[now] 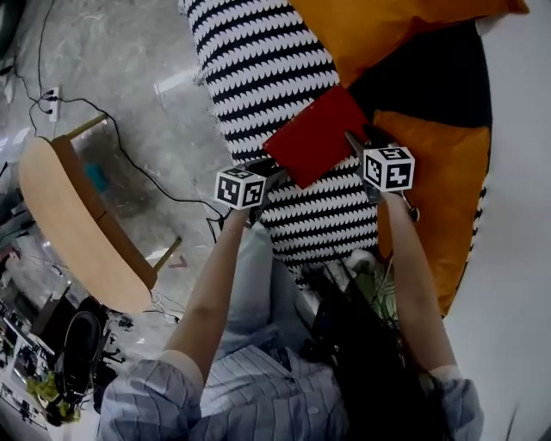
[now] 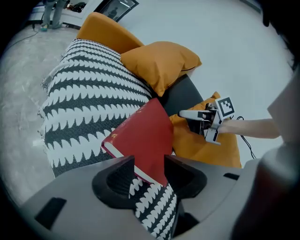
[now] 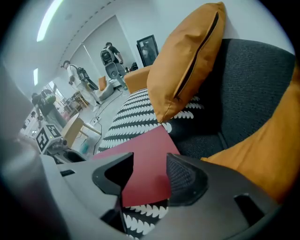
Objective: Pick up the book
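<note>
A red book (image 1: pixel 314 136) lies flat on a black-and-white patterned blanket (image 1: pixel 258 77) draped over a sofa. My left gripper (image 1: pixel 274 165) is at the book's near left corner. In the left gripper view the book (image 2: pixel 143 136) has one corner between the spread jaws of the left gripper (image 2: pixel 149 161), with the pads clear of it. My right gripper (image 1: pixel 353 142) is at the book's right edge. In the right gripper view the book (image 3: pixel 150 145) lies under and between the parted jaws of the right gripper (image 3: pixel 150 160), also without contact. The left gripper view shows the right gripper (image 2: pixel 187 114) beyond the book.
An orange cushion (image 1: pixel 379 26) leans at the sofa's back and another orange cushion (image 1: pixel 439 198) lies right of the book on the dark seat (image 1: pixel 430 82). A wooden table (image 1: pixel 60 215) and cables (image 1: pixel 129 155) are on the floor to the left. People (image 3: pixel 110 56) stand far off.
</note>
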A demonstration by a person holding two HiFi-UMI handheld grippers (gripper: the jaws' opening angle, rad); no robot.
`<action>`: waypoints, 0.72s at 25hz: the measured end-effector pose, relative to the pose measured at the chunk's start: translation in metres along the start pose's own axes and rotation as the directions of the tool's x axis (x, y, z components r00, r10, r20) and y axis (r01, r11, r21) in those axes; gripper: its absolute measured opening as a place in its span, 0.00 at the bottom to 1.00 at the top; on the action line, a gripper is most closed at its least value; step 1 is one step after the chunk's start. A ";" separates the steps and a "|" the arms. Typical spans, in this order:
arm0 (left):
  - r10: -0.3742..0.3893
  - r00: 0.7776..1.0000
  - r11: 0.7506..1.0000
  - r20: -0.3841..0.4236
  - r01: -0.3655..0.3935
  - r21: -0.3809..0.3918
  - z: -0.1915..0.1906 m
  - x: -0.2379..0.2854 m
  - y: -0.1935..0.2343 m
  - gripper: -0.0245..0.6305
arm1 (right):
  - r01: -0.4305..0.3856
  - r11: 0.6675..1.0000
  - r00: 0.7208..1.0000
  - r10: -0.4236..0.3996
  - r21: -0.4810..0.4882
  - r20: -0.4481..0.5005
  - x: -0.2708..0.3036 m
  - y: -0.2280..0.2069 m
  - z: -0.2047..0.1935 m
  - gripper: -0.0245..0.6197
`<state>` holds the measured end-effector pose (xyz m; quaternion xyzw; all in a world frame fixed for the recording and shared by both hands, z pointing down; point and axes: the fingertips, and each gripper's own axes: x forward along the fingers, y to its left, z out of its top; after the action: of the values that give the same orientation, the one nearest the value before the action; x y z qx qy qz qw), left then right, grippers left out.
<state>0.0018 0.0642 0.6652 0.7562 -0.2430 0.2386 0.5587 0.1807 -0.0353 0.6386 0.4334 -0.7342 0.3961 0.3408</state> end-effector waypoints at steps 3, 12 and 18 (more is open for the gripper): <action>0.002 1.000 1.000 -0.008 -0.002 -0.017 -0.006 0.012 0.003 0.32 | 0.015 1.000 1.000 -0.015 -0.008 -0.028 0.013 -0.021 -0.005 0.38; -0.057 0.997 0.994 0.046 0.061 -0.093 0.005 0.009 0.008 0.32 | -0.013 0.992 0.986 -0.008 -0.128 -0.169 0.061 -0.035 0.010 0.47; -0.073 0.991 0.982 0.111 0.091 -0.166 0.006 0.005 0.003 0.32 | -0.017 0.996 0.983 0.000 -0.091 -0.182 0.062 -0.042 0.012 0.47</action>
<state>0.0044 0.0567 0.6686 0.7264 -0.2601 0.1539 0.6173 0.1927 -0.0815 0.6981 0.3761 -0.7193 0.4012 0.4244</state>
